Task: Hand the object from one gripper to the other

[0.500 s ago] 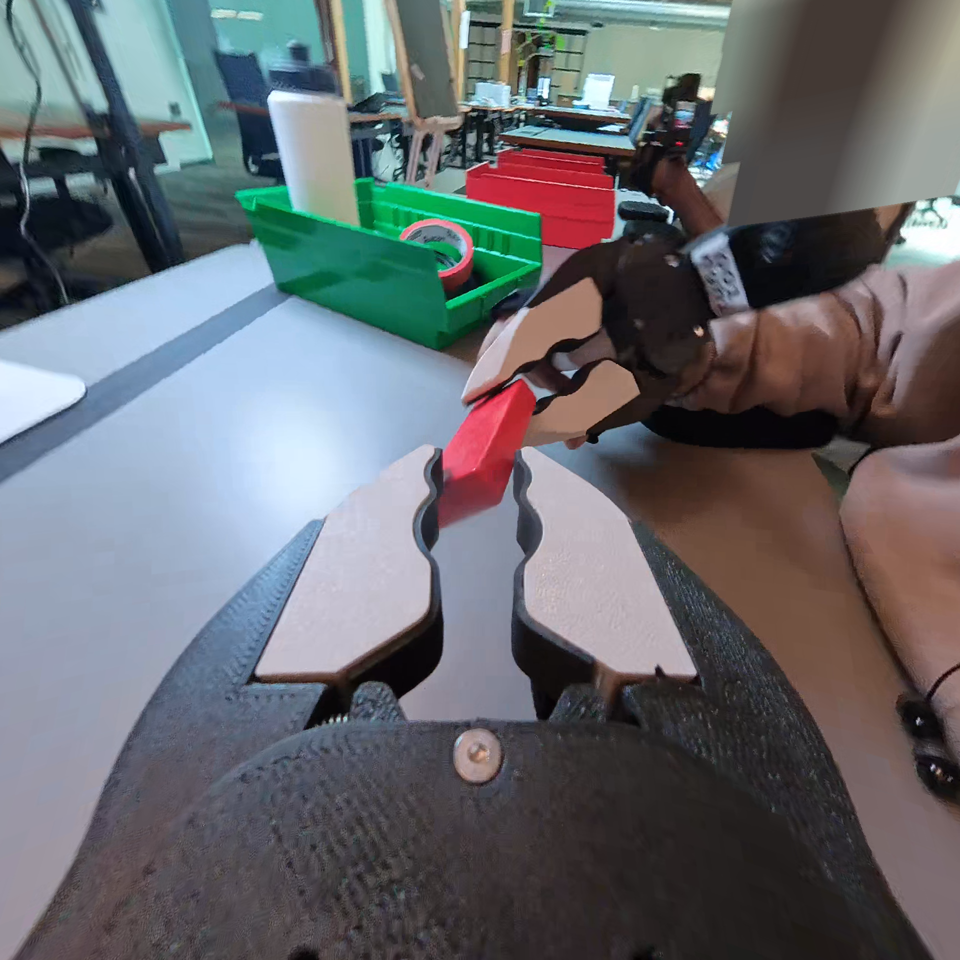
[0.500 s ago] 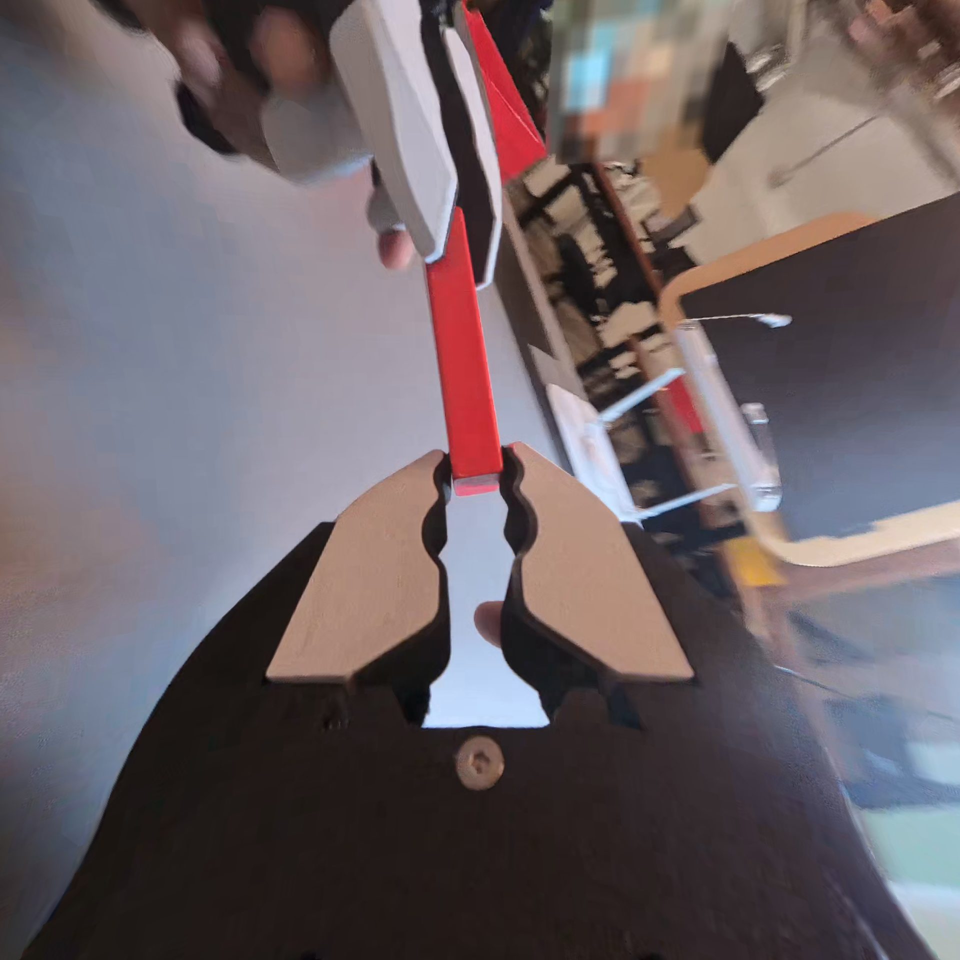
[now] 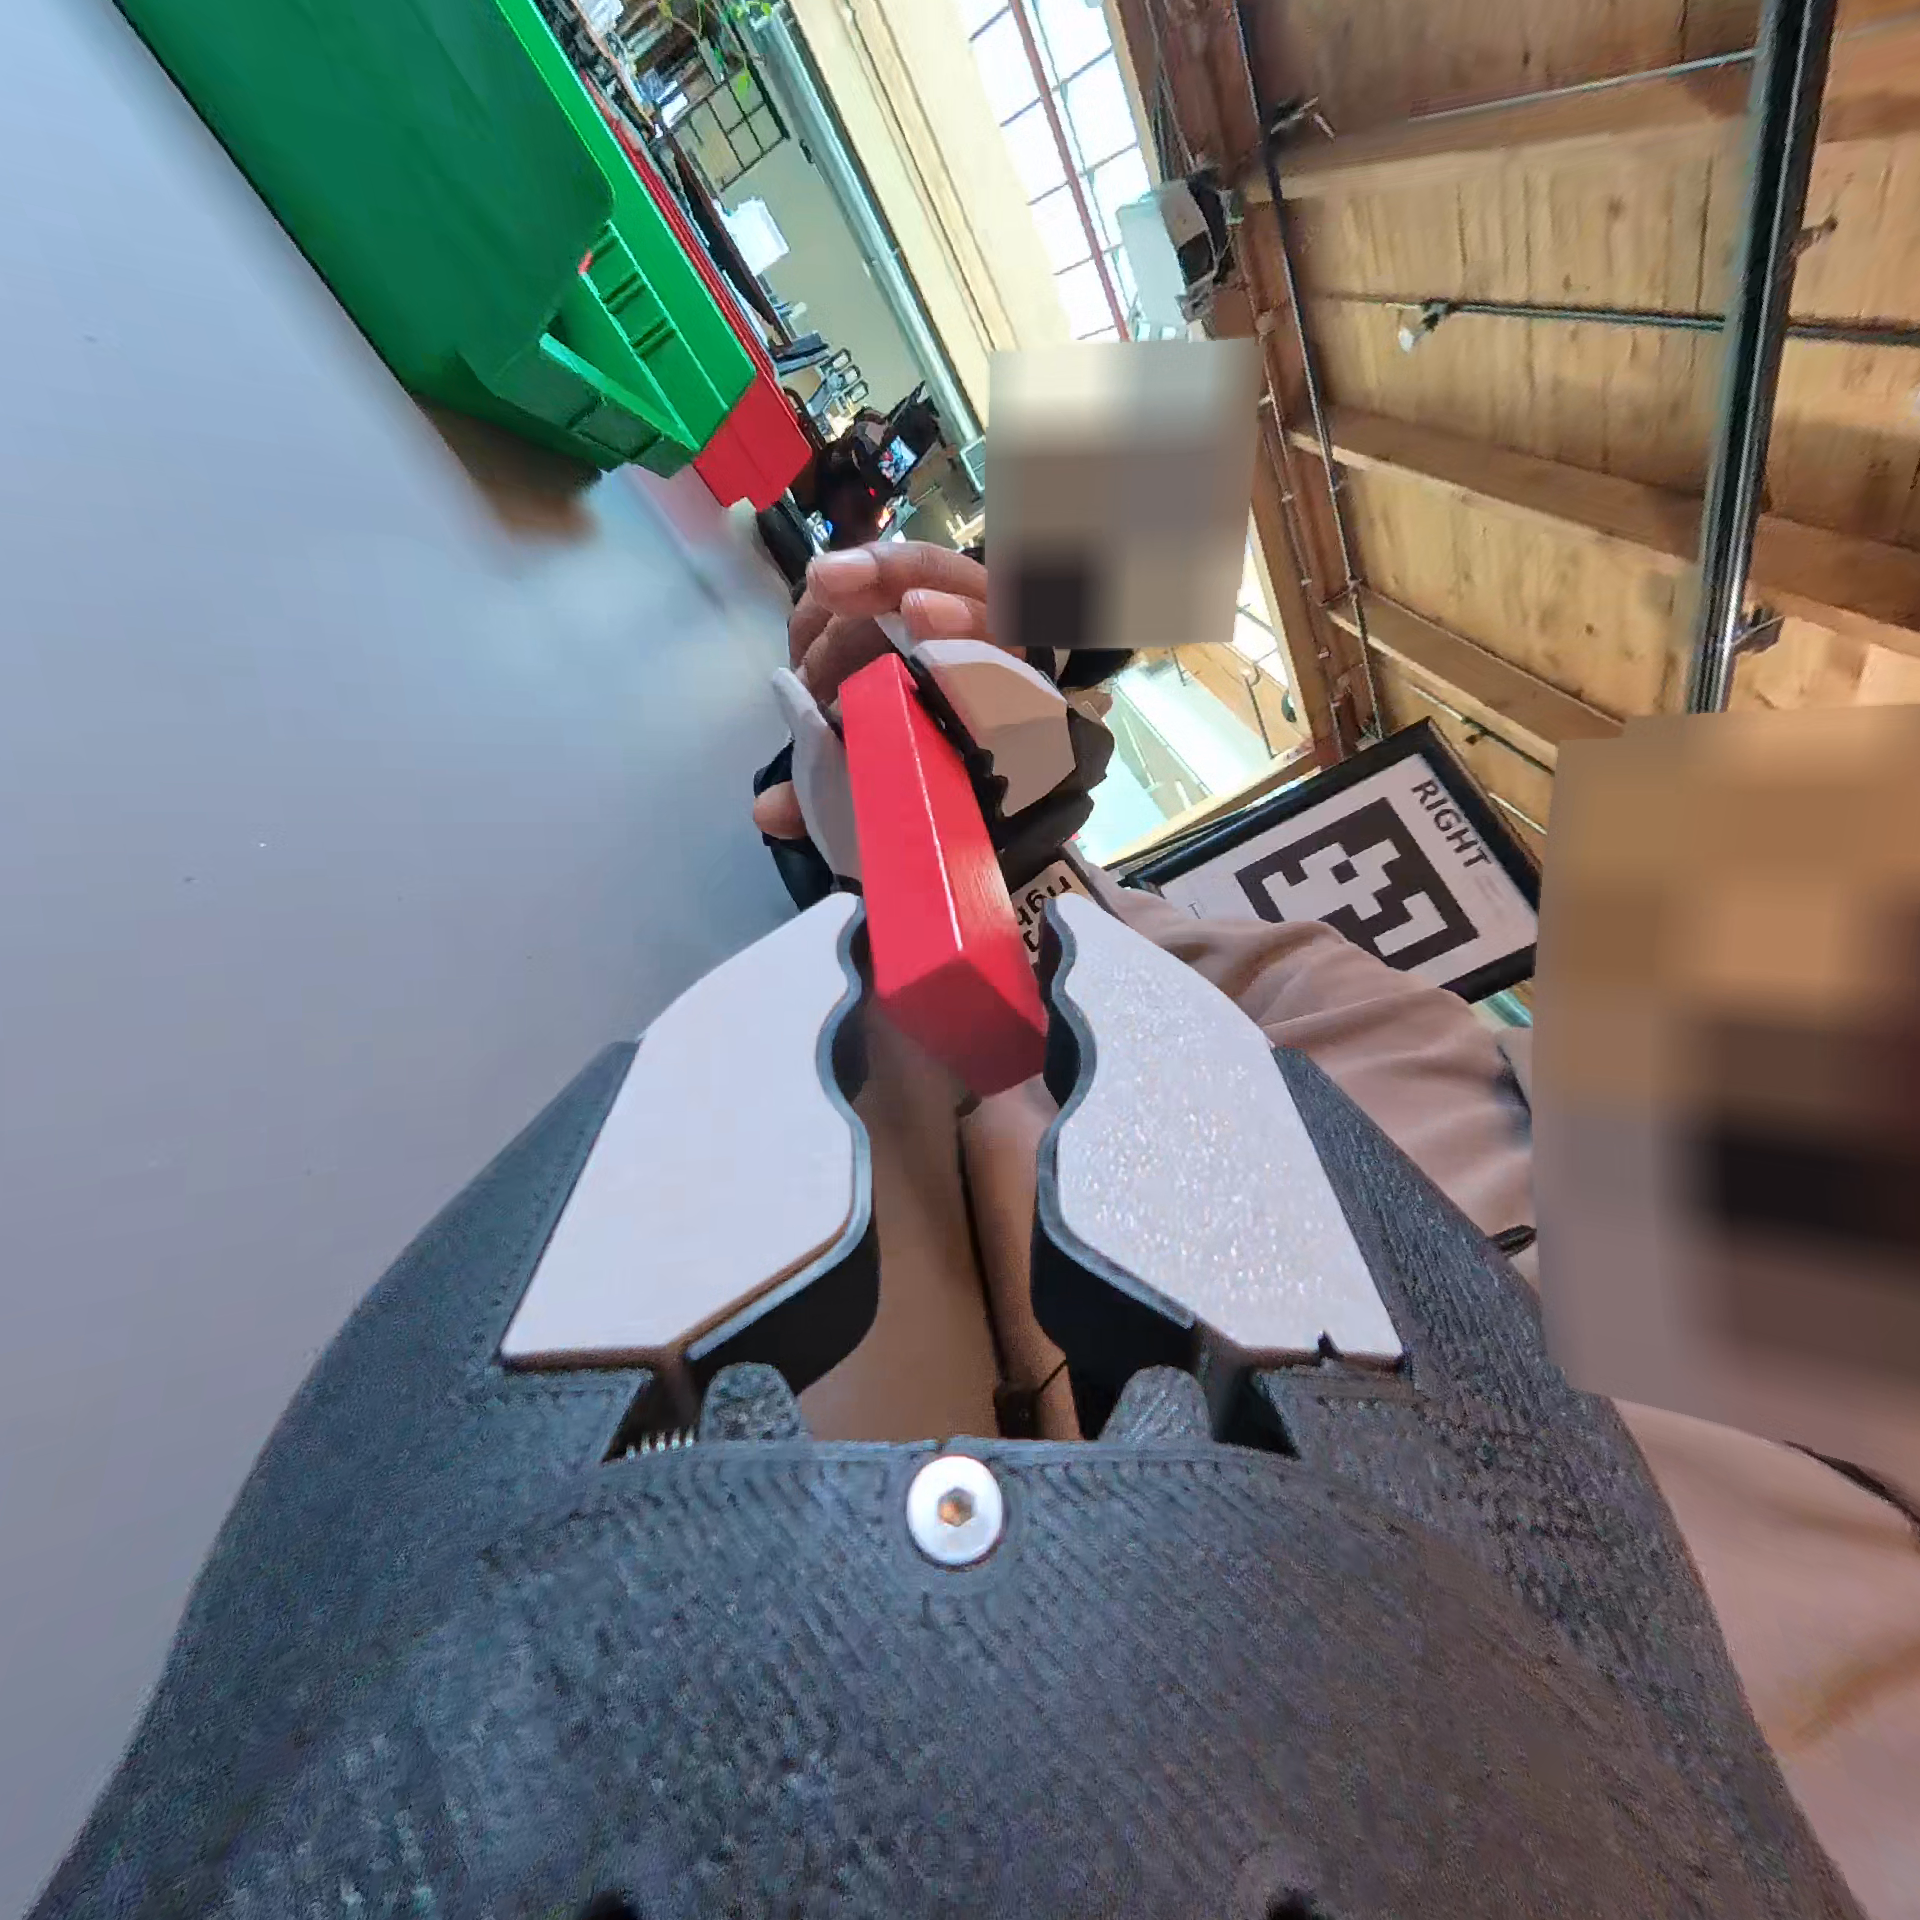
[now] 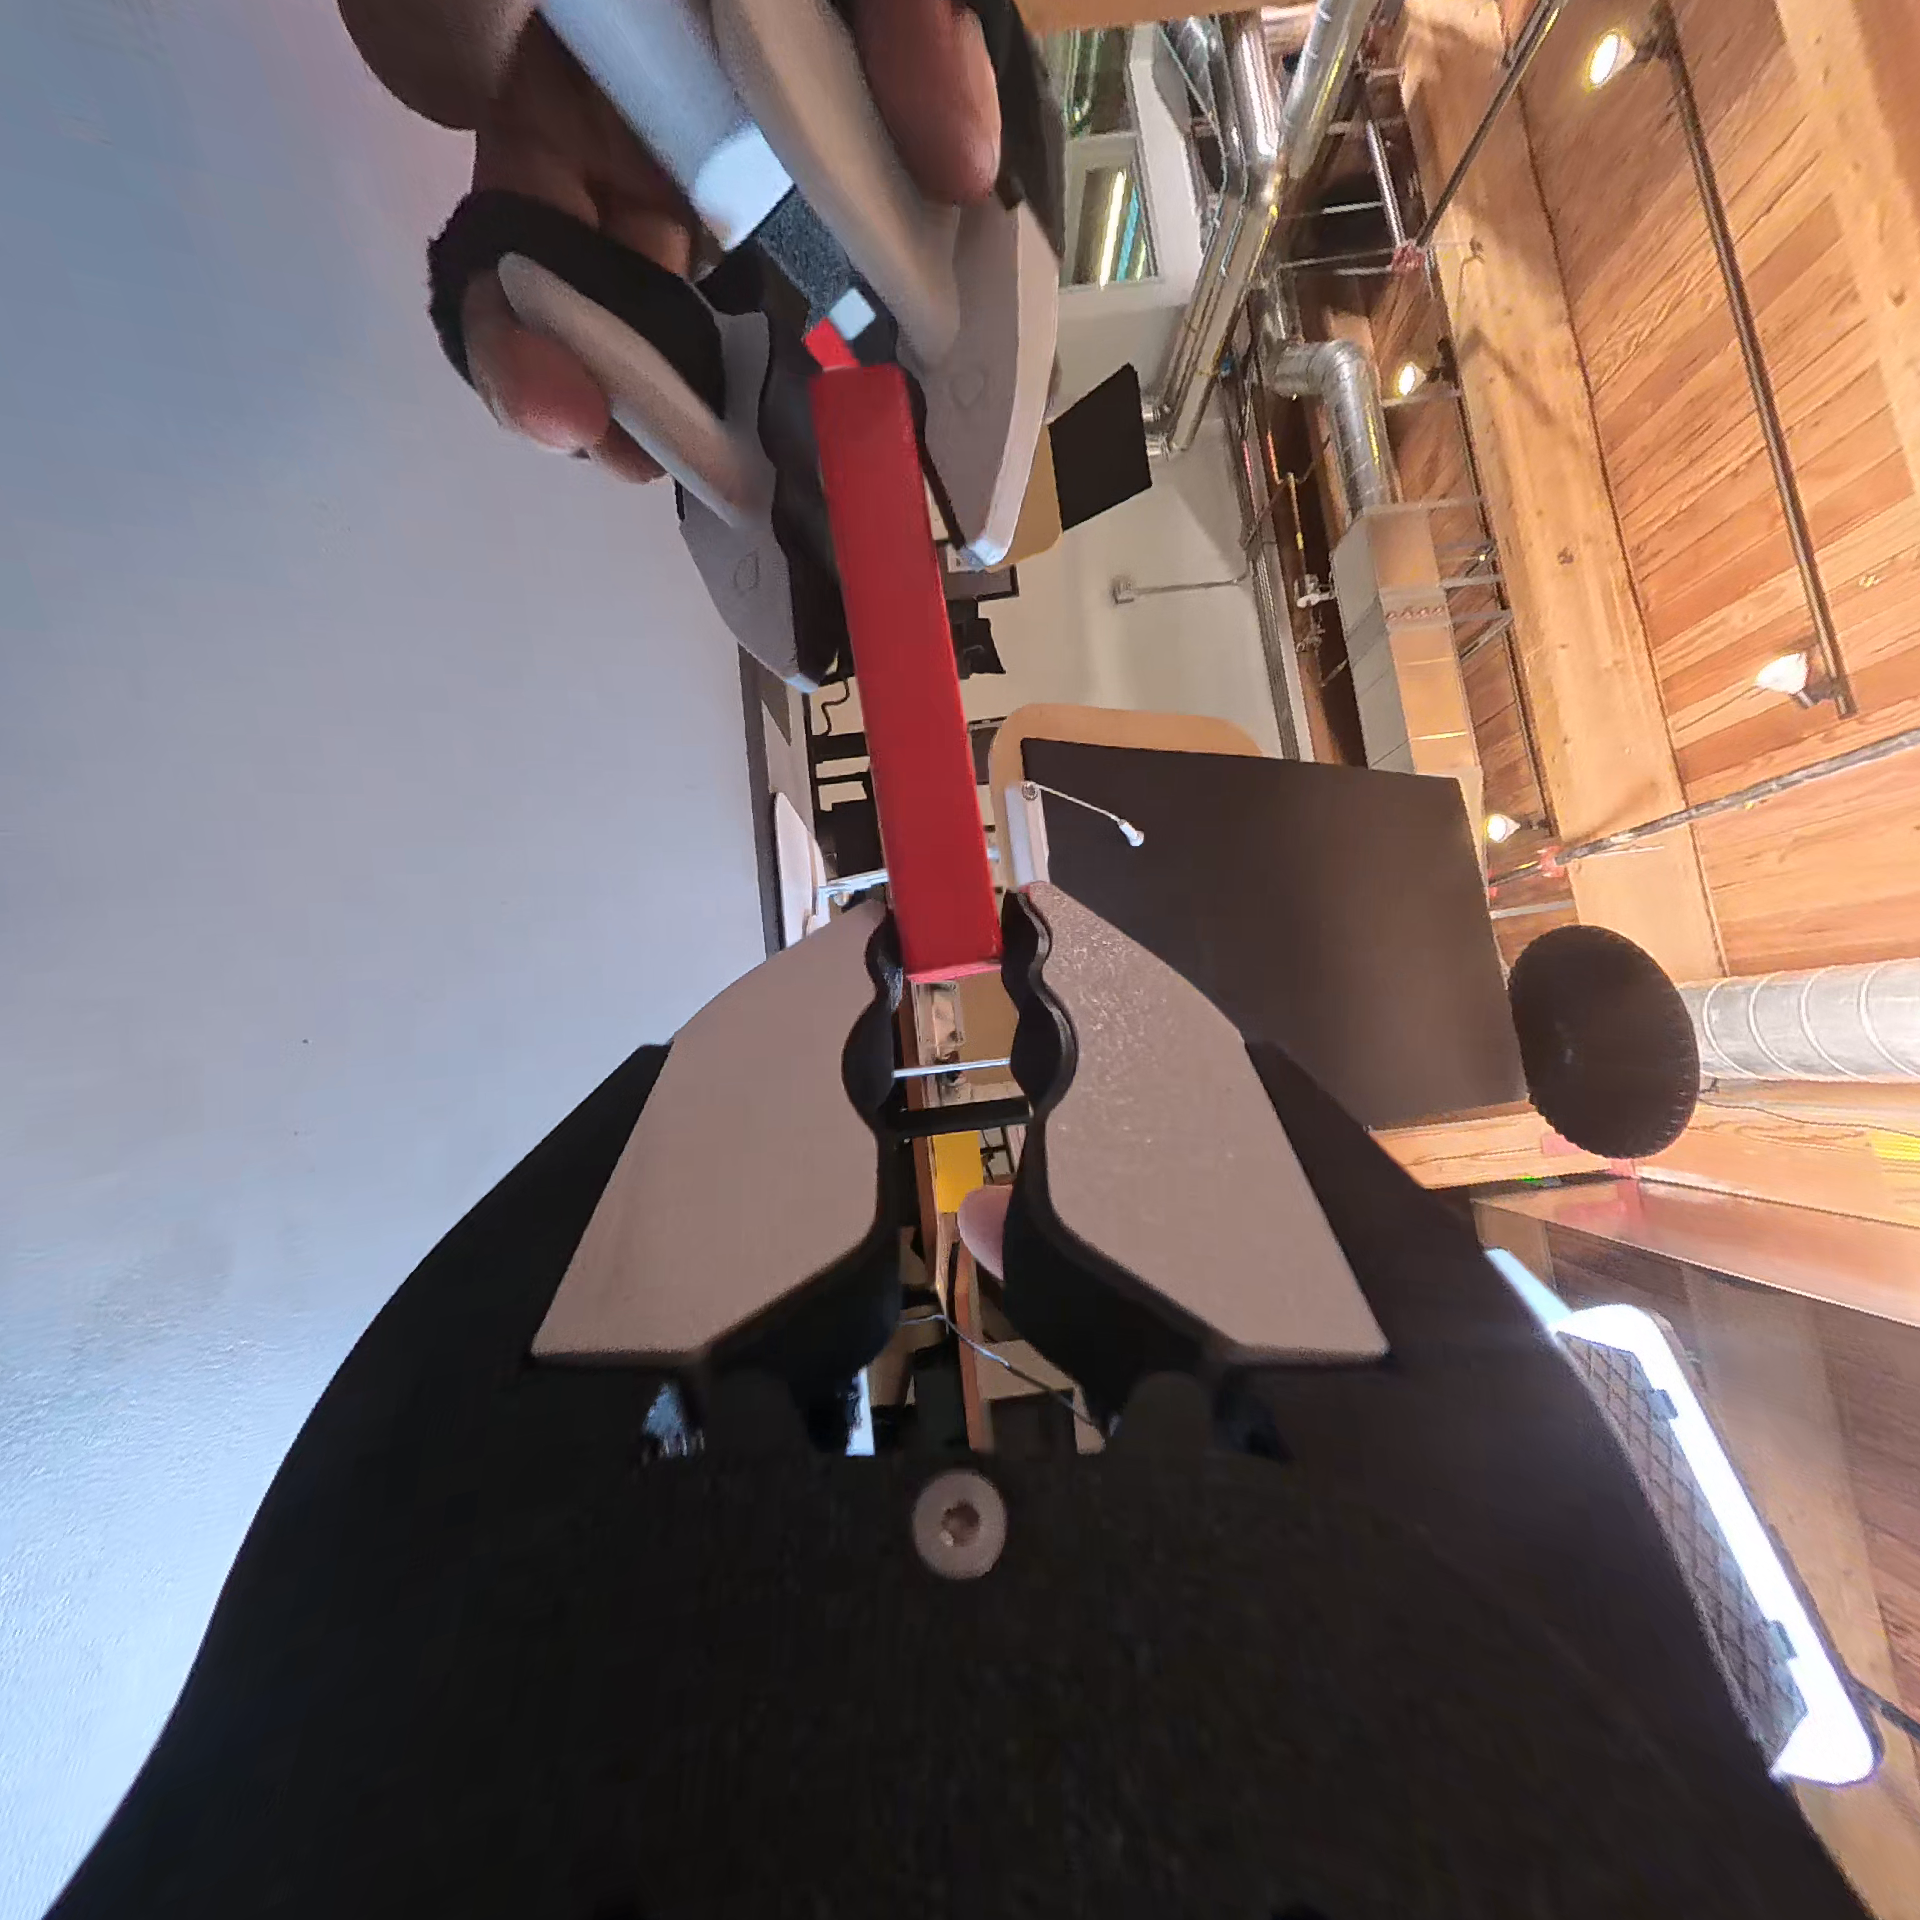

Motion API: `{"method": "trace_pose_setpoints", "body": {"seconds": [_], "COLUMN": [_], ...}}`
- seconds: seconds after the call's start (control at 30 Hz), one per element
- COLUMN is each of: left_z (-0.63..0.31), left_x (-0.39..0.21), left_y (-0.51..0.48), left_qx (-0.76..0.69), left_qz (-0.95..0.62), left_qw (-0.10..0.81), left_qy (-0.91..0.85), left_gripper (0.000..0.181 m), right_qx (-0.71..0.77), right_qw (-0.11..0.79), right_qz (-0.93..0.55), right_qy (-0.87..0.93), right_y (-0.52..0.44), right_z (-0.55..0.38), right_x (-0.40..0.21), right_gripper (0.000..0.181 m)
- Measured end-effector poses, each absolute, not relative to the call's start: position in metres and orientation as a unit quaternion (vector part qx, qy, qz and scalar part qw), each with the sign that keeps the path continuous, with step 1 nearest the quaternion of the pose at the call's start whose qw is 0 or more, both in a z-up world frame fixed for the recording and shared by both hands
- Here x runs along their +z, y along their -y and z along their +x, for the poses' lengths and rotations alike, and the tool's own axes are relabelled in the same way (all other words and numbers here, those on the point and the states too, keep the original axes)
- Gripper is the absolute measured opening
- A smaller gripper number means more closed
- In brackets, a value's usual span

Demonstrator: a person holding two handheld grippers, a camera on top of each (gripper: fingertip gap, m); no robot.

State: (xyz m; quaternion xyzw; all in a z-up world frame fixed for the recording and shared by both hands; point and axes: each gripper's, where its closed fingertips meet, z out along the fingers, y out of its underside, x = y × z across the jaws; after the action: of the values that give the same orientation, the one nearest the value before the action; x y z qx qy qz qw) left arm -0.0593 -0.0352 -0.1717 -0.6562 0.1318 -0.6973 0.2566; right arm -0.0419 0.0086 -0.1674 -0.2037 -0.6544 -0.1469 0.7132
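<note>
A long red block (image 3: 925, 862) hangs in the air between both grippers, above the grey table (image 3: 260, 831). My left gripper (image 3: 956, 914) is shut on the near end of the block. My right gripper (image 3: 899, 717) faces it and holds the far end, with a hand behind it. In the right wrist view the block (image 4: 904, 675) runs from my right gripper (image 4: 951, 935), shut on its end, up to my left gripper (image 4: 883, 613), whose pads sit against both sides of the block. Both views are rolled sideways.
A green bin (image 3: 499, 208) and a red bin (image 3: 753, 447) stand on the table behind the grippers. A framed black-and-white marker board (image 3: 1340, 862) and a person's sleeve (image 3: 1351, 1039) are to the right. A black panel (image 4: 1247, 935) stands beyond the table edge. Left tips to right tips: about 5 centimeters.
Both grippers have rolled about a quarter turn together with the red block, so the table now fills the left side of both views. The block stays held at both ends.
</note>
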Motion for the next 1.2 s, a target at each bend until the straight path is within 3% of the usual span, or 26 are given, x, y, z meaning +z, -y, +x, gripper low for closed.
{"method": "trace_pose_setpoints", "body": {"seconds": [0.13, 0.23, 0.4, 0.53, 0.6, 0.67, 0.87, 1.07, 1.2], "left_z": [-0.064, -0.078, -0.086, -0.067, -0.057, -0.051, -0.074, -0.078, -0.077], "left_x": [-0.173, -0.172, -0.159, -0.159, -0.163, -0.167, -0.179, -0.173, -0.164], "left_y": [0.027, 0.015, 0.013, 0.031, 0.039, 0.044, 0.014, 0.009, 0.006], "left_qx": [-0.638, -0.553, -0.35, -0.211, -0.175, -0.167, -0.245, -0.598, -0.696], "left_qz": [-0.679, -0.7, -0.684, -0.624, -0.599, -0.591, -0.695, -0.695, -0.64], "left_qw": [0.326, 0.408, 0.547, 0.601, 0.607, 0.605, 0.554, 0.378, 0.325], "left_qy": [-0.159, -0.194, -0.331, -0.453, -0.491, -0.507, -0.388, -0.129, -0.031], "left_gripper": [0.022, 0.016, 0.017, 0.017, 0.017, 0.017, 0.025, 0.045, 0.051], "right_qx": [-0.093, 0.028, 0.346, 0.452, 0.466, 0.464, 0.388, 0.114, -0.046], "right_qw": [0.706, 0.682, 0.525, 0.458, 0.451, 0.445, 0.525, 0.685, 0.721], "right_qz": [-0.258, -0.362, -0.511, -0.531, -0.514, -0.499, -0.482, -0.386, -0.236], "right_qy": [0.653, 0.635, 0.587, 0.552, 0.562, 0.582, 0.584, 0.607, 0.65], "right_y": [-0.014, -0.022, -0.009, 0.003, 0.012, 0.021, 0.008, -0.009, 0.014], "right_z": [-0.042, -0.039, -0.042, -0.045, -0.045, -0.044, -0.04, -0.036, -0.047], "right_x": [-0.17, -0.17, -0.181, -0.181, -0.18, -0.182, -0.165, -0.151, -0.159], "right_gripper": [0.034, 0.047, 0.064, 0.063, 0.046, 0.028, 0.02, 0.017, 0.017]}}
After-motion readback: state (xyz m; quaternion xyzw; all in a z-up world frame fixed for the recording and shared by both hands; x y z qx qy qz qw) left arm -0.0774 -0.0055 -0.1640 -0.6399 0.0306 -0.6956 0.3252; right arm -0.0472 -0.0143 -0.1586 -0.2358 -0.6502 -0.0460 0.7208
